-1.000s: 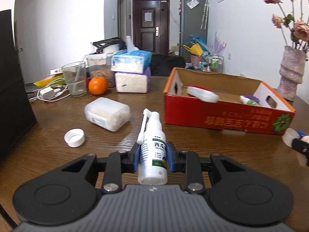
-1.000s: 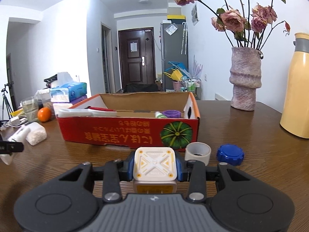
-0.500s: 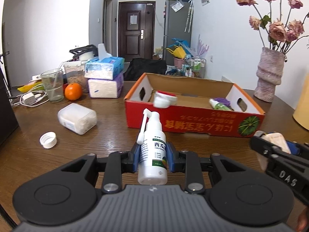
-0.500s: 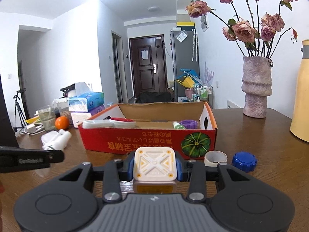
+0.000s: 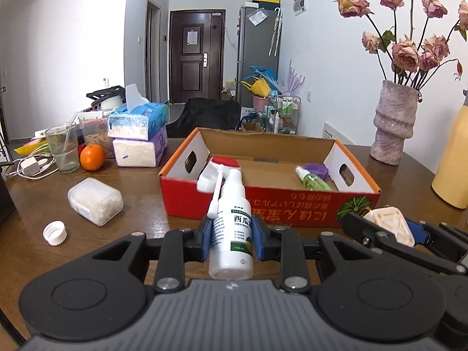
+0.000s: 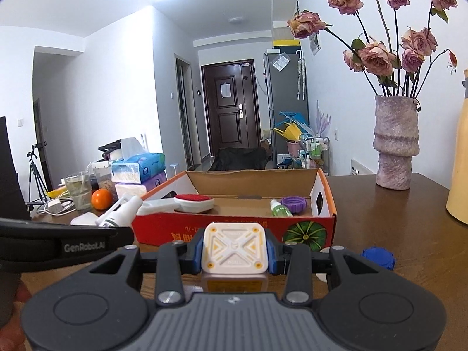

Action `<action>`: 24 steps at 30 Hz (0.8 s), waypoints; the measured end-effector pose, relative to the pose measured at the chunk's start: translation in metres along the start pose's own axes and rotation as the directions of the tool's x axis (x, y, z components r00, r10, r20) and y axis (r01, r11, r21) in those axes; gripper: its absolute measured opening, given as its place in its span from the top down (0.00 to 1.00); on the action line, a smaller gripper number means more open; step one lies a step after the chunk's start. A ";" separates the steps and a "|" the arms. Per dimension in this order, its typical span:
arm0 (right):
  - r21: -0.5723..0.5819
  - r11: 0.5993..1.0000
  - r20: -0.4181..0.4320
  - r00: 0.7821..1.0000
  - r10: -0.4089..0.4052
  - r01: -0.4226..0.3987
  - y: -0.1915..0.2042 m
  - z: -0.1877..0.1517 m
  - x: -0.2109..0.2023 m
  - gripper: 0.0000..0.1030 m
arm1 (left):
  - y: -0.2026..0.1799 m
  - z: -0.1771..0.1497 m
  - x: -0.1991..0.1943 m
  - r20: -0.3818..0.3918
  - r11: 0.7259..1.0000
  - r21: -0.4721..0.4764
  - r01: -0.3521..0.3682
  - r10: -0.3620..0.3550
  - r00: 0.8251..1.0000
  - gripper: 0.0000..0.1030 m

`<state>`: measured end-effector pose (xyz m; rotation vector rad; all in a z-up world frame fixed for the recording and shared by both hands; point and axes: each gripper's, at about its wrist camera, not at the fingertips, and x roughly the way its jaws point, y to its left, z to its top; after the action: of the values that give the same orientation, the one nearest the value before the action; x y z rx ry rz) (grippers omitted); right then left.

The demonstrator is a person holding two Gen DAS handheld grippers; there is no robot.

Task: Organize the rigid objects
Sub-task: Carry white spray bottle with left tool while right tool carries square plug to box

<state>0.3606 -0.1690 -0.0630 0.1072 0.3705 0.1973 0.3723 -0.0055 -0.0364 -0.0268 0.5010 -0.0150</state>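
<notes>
My left gripper (image 5: 231,241) is shut on a white spray bottle (image 5: 231,228), held above the table in front of the red cardboard box (image 5: 263,204). My right gripper (image 6: 234,254) is shut on a white square cube (image 6: 234,251) with yellow marks, also held above the table before the box (image 6: 234,228). The cube and the right gripper show at the right of the left wrist view (image 5: 389,225). The bottle shows at the left of the right wrist view (image 6: 122,207). In the box lie a white brush with a red pad (image 5: 216,169), a small green bottle (image 5: 313,180) and a purple lid (image 5: 316,169).
On the wooden table: a clear plastic container (image 5: 95,200), a white cap (image 5: 54,232), an orange (image 5: 92,153), a glass (image 5: 63,146), tissue packs (image 5: 137,134), a blue cap (image 6: 377,257), a vase of dried roses (image 6: 395,143), a yellow flask (image 5: 452,158).
Both grippers have risen and moved toward the box, each still holding its object. The left gripper has swung right, so the right gripper now shows beside it.
</notes>
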 end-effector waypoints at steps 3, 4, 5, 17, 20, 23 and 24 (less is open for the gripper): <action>0.003 1.000 0.003 1.000 0.000 0.000 -0.002 0.004 0.003 0.63 | -0.004 0.007 0.003 0.008 1.000 0.000 0.008 -0.008 1.000 0.72; 0.005 1.000 0.003 1.000 0.000 0.000 -0.003 0.005 0.004 0.63 | -0.005 0.008 0.004 0.010 1.000 0.000 0.010 -0.010 1.000 0.72; 0.005 1.000 0.004 1.000 -0.001 0.001 -0.003 0.006 0.005 0.63 | -0.007 0.010 0.005 0.012 1.000 -0.001 0.012 -0.012 1.000 0.72; 0.006 1.000 0.020 1.000 -0.007 0.007 -0.008 0.021 0.022 0.63 | -0.014 0.033 0.027 0.030 0.999 -0.020 0.026 -0.025 0.999 0.72; 0.007 1.000 0.024 1.000 -0.006 0.006 -0.008 0.027 0.031 0.63 | -0.015 0.037 0.033 0.033 0.999 -0.022 0.027 -0.027 0.999 0.72; 0.012 1.000 0.032 0.999 -0.009 0.009 -0.011 0.032 0.041 0.63 | -0.016 0.041 0.040 0.034 0.999 -0.031 0.027 -0.026 0.999 0.72; 0.015 1.000 0.033 0.999 -0.009 0.009 -0.012 0.034 0.044 0.63 | -0.016 0.043 0.043 0.034 0.999 -0.039 0.029 -0.028 0.999 0.72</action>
<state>0.4155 -0.1734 -0.0482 0.1238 0.3398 0.1836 0.4310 -0.0211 -0.0190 -0.0729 0.4670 -0.0326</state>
